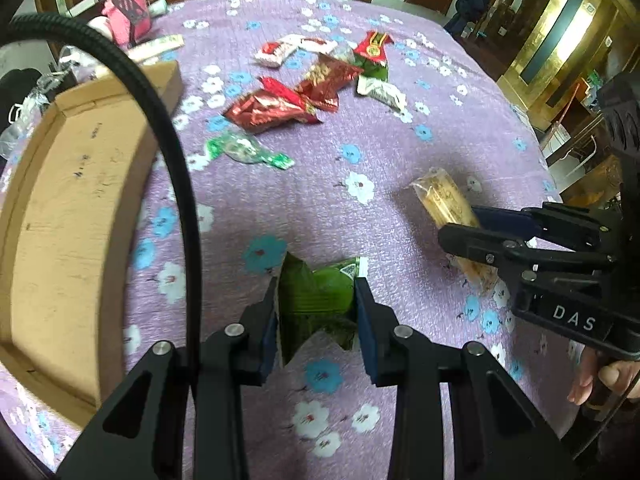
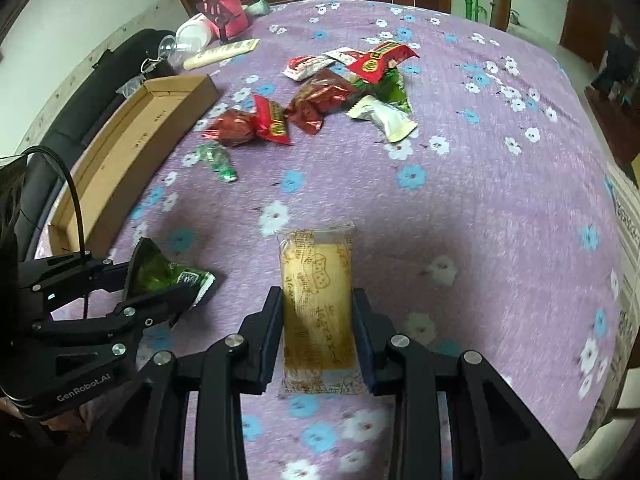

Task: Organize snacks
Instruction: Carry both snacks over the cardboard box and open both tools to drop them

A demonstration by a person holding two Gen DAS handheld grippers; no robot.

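Both tools loaded. Left tool (image 1: 316, 312) jaws narrowed, pinching a crumpled green snack packet (image 1: 314, 294). Right tool (image 2: 318, 328) jaws narrowed on a clear-wrapped yellow biscuit bar (image 2: 316, 292), its long axis running along the fingers. Both held near the worktop's (image 2: 500, 184) near edge. The cardboard tray (image 1: 60, 208) lies along the left edge, just beside the left tool, so the left hand is nearer; the right must cross. Loose snack pile (image 2: 320, 96) sits toward the far edge.
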